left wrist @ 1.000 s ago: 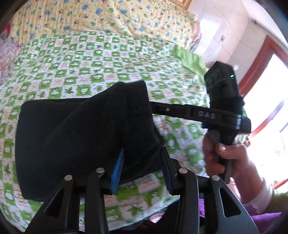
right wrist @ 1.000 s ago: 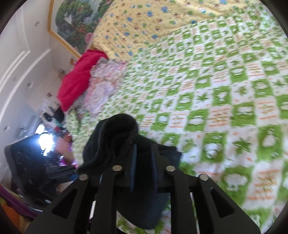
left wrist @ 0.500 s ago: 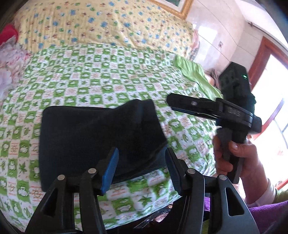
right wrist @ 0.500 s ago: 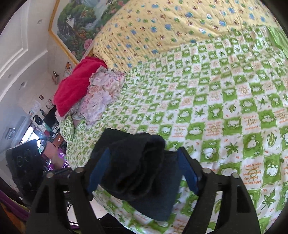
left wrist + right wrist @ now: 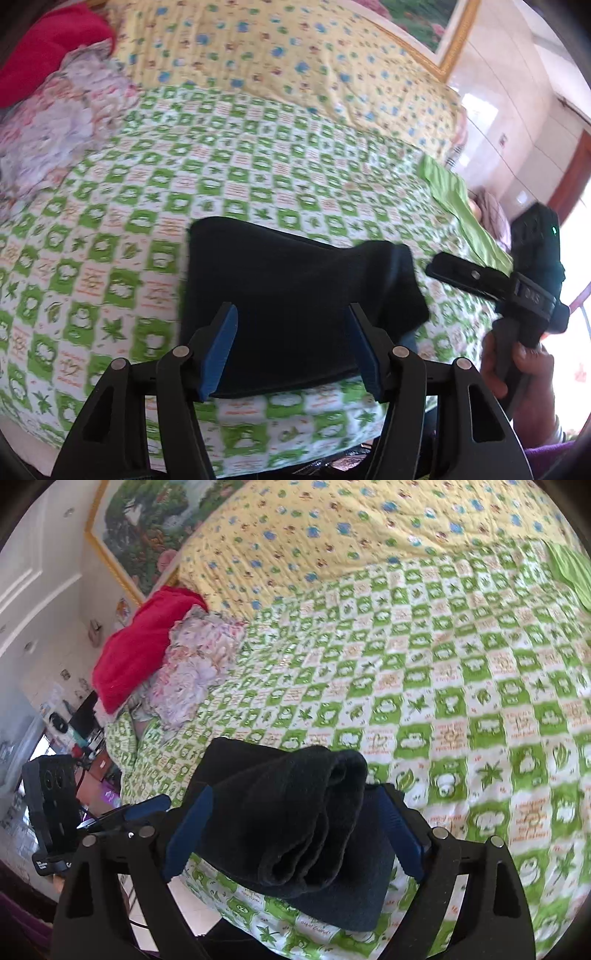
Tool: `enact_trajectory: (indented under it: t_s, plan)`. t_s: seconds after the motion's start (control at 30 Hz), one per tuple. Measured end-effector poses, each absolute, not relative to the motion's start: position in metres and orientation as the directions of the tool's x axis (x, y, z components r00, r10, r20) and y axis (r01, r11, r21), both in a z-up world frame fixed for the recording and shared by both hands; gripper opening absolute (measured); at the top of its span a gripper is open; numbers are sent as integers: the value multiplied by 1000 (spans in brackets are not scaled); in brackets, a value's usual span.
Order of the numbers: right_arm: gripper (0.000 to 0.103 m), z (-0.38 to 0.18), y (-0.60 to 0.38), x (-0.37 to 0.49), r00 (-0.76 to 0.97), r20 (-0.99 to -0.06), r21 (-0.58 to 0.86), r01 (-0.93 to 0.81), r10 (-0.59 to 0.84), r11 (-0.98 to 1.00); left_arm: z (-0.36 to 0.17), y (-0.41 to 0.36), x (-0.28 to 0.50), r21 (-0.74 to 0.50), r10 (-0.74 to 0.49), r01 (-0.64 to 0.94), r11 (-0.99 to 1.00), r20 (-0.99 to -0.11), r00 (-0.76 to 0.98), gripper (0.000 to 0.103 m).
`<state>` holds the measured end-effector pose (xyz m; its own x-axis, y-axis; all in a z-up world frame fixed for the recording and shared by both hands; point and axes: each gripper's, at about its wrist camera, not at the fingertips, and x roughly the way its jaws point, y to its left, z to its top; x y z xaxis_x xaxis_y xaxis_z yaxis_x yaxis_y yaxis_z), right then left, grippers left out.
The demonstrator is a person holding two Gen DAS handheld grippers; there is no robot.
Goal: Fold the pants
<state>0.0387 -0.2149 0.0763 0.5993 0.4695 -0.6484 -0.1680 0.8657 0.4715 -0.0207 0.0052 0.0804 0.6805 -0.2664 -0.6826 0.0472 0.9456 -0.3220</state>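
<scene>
Red blanket (image 5: 144,646) and floral bedding (image 5: 195,672) piled at the bed's left edge. My left hand-held gripper (image 5: 291,347) released, blue pads spread wide, nothing between them; it hangs just above the near edge of the pants. Black pants (image 5: 295,295) lie folded on the green checked bedspread (image 5: 258,166), close to the bed's near edge, one end rolled into thick layers. My right hand-held gripper (image 5: 291,834) likewise released, its fingers either side of that rolled end, grip not closed.
</scene>
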Motion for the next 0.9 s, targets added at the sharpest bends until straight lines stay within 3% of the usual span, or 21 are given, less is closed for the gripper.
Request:
enact_trajectory:
  t_s: [0.3, 0.9]
  plan:
    - [95, 55, -215, 37, 568, -716, 481, -20, 406, 876, 70, 39, -10, -375, -252, -37, 926, -689, 680, 73]
    - [97, 31, -214, 44, 515, -762, 501, 84, 393, 861, 38, 56, 18, -445, -309, -75, 892, -725, 615, 74]
